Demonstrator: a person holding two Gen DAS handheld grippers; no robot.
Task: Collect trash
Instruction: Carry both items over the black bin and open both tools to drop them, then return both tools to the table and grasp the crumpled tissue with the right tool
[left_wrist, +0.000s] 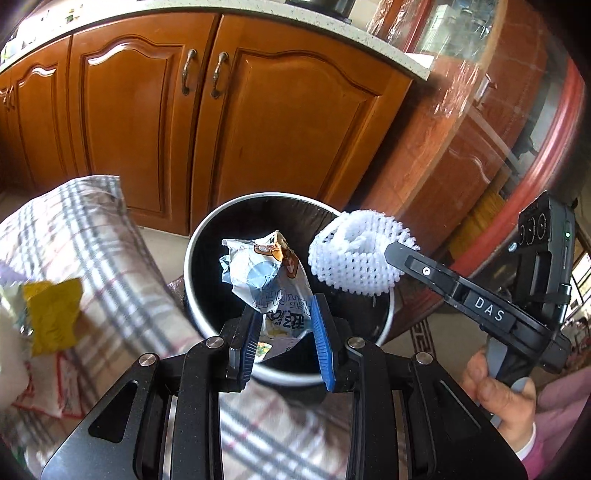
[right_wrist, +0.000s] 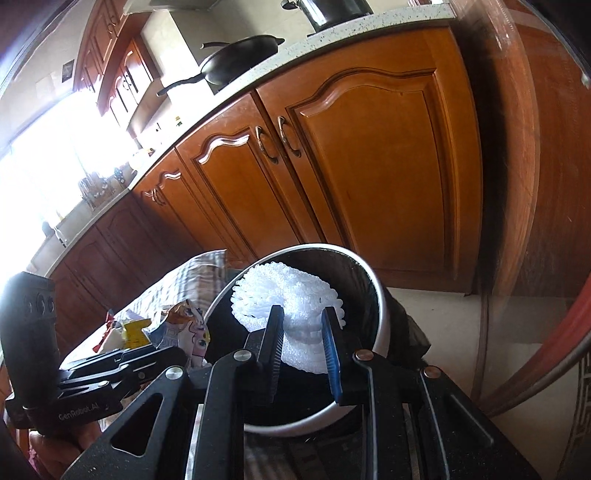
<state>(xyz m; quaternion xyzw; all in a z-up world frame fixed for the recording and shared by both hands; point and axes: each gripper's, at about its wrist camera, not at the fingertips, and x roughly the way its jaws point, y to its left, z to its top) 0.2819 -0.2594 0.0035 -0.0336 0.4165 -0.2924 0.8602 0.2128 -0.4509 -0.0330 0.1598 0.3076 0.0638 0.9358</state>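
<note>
A: Hovering both loads over the bin's mouth now. Left gripper (left_wrist: 286, 334) pinching a crumpled snack wrapper (left_wrist: 267, 275); right gripper (right_wrist: 303, 341) pinching a white foam fruit net (right_wrist: 286, 306).

B: Both above the waste bin (left_wrist: 192, 258)?

A: Wrapper over the middle of the opening in the left wrist view. Net over the right part of the rim, partly outside it by the look of that view; from the right wrist view, well over the black liner.

B: Best way to finish the drop?

A: Probably nudging the net a little further left, toward the centre, before spreading the jaws. Light foam, likely to bounce or cling to the ribbed pads. Lowering both closer to the mouth, then letting go one at a time, wrapper first, to keep the two tools from bumping.

B: Count?

A: One bin, black-lined, pale rim. Two grippers, each pressed onto one piece. Two pieces of trash in hand. More trash on the checked tablecloth (left_wrist: 110, 236) to the left: one yellow wrapper (left_wrist: 53, 317) clear, other pale scraps beside it too blurred to count. One frying pan (right_wrist: 236, 62) on the far counter.
</note>
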